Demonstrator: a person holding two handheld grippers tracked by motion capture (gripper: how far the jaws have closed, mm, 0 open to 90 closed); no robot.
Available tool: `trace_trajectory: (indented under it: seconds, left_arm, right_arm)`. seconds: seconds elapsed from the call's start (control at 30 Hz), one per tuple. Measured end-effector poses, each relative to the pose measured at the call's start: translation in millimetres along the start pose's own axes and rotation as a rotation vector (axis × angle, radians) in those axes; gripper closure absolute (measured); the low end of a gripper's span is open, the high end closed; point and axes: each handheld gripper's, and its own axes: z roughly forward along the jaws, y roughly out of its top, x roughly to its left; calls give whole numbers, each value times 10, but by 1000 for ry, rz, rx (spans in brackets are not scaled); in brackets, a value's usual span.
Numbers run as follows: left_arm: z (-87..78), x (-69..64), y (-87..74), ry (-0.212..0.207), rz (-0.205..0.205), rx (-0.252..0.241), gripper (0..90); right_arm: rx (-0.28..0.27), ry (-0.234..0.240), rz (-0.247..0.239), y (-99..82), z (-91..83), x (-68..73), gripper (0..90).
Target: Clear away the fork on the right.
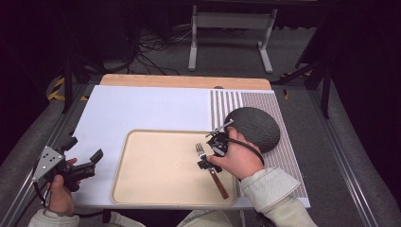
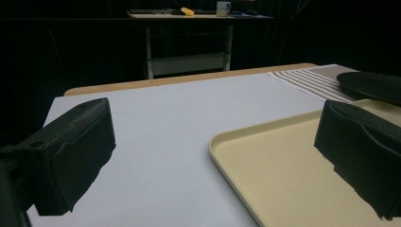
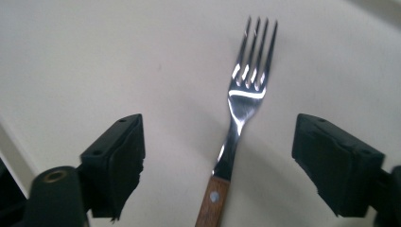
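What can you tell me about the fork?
The fork has four shiny metal prongs, a slim metal neck and a brown wooden handle with a small rivet. It lies flat on the beige tray, prongs pointing away from the person. The right tool is open with a jaw on each side, not touching it.

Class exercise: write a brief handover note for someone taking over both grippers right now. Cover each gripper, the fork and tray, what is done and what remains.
Right gripper: open, fingers either side of the fork neck, not clamped.
Left gripper: open, holding nothing, at the tray's left edge.
Fork: lying on the tray's right side, tines pointing away, wooden handle toward you.
Dark round mat: on the striped placemat, bare.
Done: fork lies on the tray.
Left: probably withdraw or regrasp.
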Motion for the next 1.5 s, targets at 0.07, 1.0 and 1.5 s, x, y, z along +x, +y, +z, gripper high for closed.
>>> trace_trajectory:
  seconds: [0.07, 1.0, 1.5]
  left_arm:
    - [0, 1, 0, 1, 0, 0, 2]
    - [7, 10, -8, -3, -2, 0, 1]
    - [7, 10, -8, -5, -1, 0, 1]
  right_arm:
    - [-41, 6, -60, 24, -10, 4, 178]
    - [-184, 74, -474, 207, 368, -145, 900]
    - [-156, 44, -474, 181, 554, -203, 900]
